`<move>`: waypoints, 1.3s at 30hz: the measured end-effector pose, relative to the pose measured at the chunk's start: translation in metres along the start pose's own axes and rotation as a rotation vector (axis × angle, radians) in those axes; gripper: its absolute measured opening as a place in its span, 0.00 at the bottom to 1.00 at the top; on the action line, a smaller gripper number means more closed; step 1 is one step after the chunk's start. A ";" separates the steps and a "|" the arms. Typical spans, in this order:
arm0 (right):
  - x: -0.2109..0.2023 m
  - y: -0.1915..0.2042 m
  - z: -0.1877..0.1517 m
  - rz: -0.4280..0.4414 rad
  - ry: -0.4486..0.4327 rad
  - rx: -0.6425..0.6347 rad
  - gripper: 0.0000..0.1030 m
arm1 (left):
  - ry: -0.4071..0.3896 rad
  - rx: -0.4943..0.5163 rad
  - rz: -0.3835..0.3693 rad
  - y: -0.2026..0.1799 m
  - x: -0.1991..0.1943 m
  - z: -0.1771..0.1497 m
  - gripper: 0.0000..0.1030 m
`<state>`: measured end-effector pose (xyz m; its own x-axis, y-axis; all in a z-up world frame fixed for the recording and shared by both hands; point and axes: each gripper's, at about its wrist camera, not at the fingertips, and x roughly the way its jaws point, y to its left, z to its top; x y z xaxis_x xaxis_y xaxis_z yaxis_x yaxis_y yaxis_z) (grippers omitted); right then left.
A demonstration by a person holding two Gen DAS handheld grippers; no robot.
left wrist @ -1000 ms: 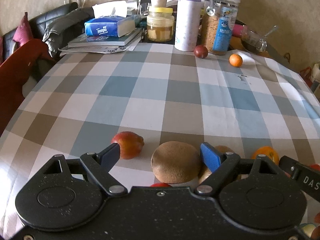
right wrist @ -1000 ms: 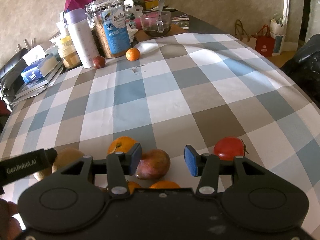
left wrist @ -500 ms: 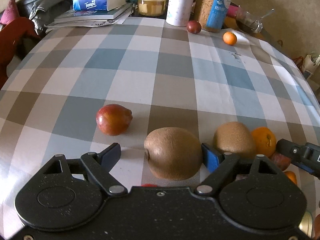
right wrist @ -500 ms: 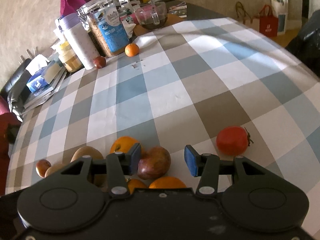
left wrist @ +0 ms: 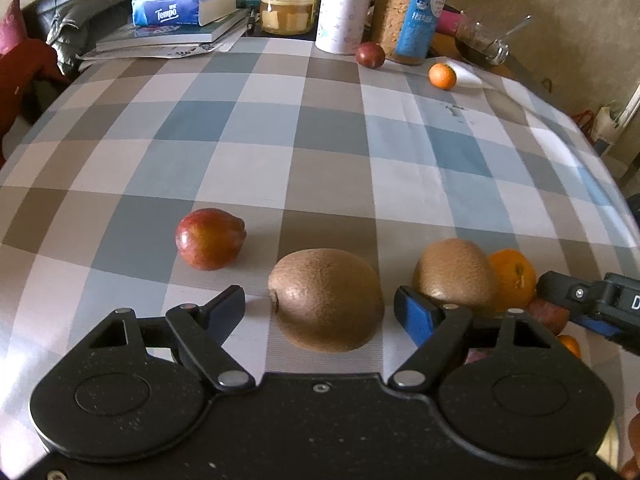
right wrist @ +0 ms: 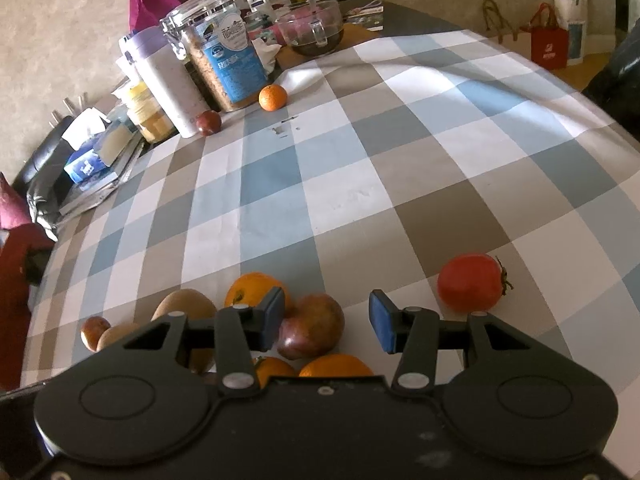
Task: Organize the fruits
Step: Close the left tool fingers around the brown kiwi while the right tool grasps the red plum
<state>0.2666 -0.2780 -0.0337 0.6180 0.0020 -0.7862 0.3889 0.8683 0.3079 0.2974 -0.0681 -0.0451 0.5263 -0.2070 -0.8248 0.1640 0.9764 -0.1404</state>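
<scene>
Left wrist view, left tongs (left wrist: 320,308) closing, wide around kiwi (left wrist: 326,300), pads clear, open checked tablecloth (left wrist: 280,128) beyond

Table (left wrist: 304,168) under a blue, tan and white checked cloth. Near edge, left wrist view: red fruit (left wrist: 209,238) at 9 o'clock, big kiwi (left wrist: 326,299) at centre, second kiwi (left wrist: 454,273) at 3 o'clock touching an orange (left wrist: 514,278). Right wrist view: a reddish fruit (right wrist: 314,331) amid the near cluster, with two more oranges (right wrist: 336,365) at its 6 o'clock, and a tomato (right wrist: 470,282) alone at 3 o'clock. Far end, 12 o'clock: small orange (left wrist: 442,76), dark plum (left wrist: 370,55), white bottle (left wrist: 346,4), cereal jar (left wrist: 412,16), yellow-lid jar (left wrist: 287,2), books (left wrist: 172,38) with a tissue box (left wrist: 182,6) on top, glass bowl (right wrist: 314,26).
</scene>
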 end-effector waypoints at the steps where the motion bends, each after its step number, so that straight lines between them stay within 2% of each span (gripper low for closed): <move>1: 0.000 -0.003 0.001 0.022 0.007 0.018 0.49 | -0.005 -0.003 -0.004 0.001 -0.001 0.000 0.79; 4: -0.005 -0.008 0.004 0.084 -0.002 0.039 0.49 | -0.022 -0.019 -0.019 0.004 -0.004 0.001 0.79; 7: -0.014 -0.004 0.003 0.039 -0.053 -0.007 0.49 | -0.027 -0.043 -0.040 0.009 -0.004 0.003 0.79; 10: -0.013 0.003 0.000 -0.014 -0.041 -0.081 0.49 | -0.032 -0.063 -0.056 0.013 -0.005 0.004 0.79; 17: -0.003 0.014 -0.007 0.000 0.030 -0.158 0.49 | -0.038 -0.050 -0.056 0.016 -0.008 0.005 0.79; 23: -0.004 0.022 -0.011 -0.026 0.003 -0.196 0.49 | -0.031 -0.011 -0.039 0.015 -0.009 0.003 0.80; 30: -0.002 0.022 -0.010 -0.012 0.012 -0.186 0.48 | 0.016 -0.001 -0.057 0.014 -0.004 0.002 0.79; 33: -0.003 0.020 -0.008 -0.004 0.006 -0.172 0.40 | 0.026 -0.019 -0.072 0.017 -0.003 0.002 0.72; 34: -0.003 0.019 -0.007 -0.008 0.007 -0.163 0.36 | 0.023 -0.024 -0.087 0.018 -0.003 0.003 0.67; 37: -0.003 0.013 -0.004 0.008 0.015 -0.115 0.35 | 0.022 -0.050 -0.128 0.020 -0.004 0.003 0.59; 39: -0.002 0.008 -0.002 0.021 0.021 -0.081 0.35 | 0.018 -0.073 -0.127 0.021 -0.004 0.004 0.59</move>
<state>0.2668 -0.2697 -0.0306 0.6103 0.0305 -0.7915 0.3192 0.9051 0.2810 0.3019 -0.0467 -0.0424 0.4901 -0.3286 -0.8074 0.1666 0.9445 -0.2833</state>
